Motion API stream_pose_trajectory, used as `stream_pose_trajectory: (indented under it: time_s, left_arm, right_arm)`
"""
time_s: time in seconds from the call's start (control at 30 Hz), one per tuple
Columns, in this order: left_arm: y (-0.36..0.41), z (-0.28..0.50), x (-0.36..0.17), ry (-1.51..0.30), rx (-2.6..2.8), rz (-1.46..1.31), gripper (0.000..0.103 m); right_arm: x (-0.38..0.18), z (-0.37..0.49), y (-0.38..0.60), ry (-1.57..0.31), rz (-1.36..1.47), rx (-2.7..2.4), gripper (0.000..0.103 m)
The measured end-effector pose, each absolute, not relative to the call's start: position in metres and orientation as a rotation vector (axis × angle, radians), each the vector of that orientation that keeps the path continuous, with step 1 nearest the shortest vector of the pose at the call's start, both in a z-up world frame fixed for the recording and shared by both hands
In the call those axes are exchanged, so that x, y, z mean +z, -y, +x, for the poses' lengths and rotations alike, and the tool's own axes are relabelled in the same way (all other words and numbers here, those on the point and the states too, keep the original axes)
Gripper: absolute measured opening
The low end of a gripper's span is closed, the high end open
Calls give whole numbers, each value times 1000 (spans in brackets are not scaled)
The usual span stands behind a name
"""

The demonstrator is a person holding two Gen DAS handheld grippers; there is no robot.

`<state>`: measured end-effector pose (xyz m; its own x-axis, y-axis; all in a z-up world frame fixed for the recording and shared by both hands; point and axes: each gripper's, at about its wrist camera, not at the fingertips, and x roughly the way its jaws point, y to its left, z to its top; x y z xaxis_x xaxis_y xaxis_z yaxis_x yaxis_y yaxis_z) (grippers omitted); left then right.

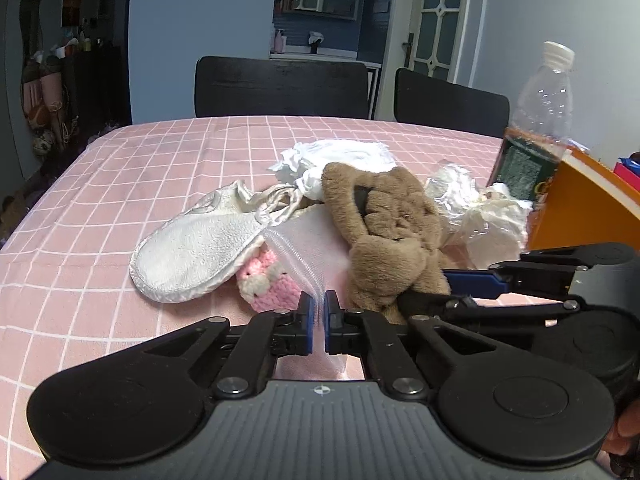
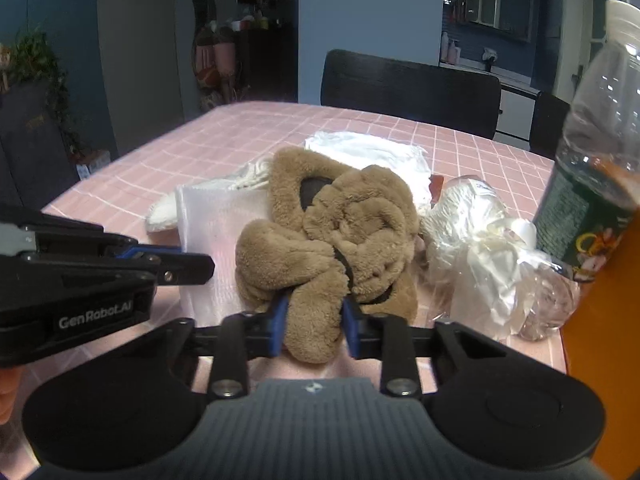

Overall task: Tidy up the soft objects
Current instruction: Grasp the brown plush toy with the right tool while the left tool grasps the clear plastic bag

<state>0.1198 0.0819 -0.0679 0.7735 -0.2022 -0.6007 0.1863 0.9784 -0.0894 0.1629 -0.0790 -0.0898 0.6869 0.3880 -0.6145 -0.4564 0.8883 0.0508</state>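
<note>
Left claw (image 1: 319, 316) pinched on mesh bag (image 1: 308, 248) edge; right claw (image 2: 314, 322) clamped on brown plush (image 2: 332, 236) lobe. Both lying mid-bench (image 1: 120, 184) among white slipper (image 1: 196, 256), pink knit (image 1: 266, 280) and tissue. Likely light, floppy, compressible; best gripped by folds and hems, mesh prone to slipping.

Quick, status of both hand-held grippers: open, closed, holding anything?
Left hand-held gripper: closed on the edge of the translucent white mesh bag.
Right hand-held gripper: closed on the brown fuzzy plush headband.
</note>
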Motion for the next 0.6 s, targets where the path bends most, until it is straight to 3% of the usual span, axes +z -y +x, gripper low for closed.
stream_pose_trajectory:
  time_s: [0.5,0.6]
  left_arm:
    - [-87,25,-66,-769,-135,-77,4]
    - [-83,13,-67,-797,-134,-58,10]
  right_arm:
    - [-70,72,153,-699,-138,474,15]
    - [-70,61,163,-701,-148,455,15]
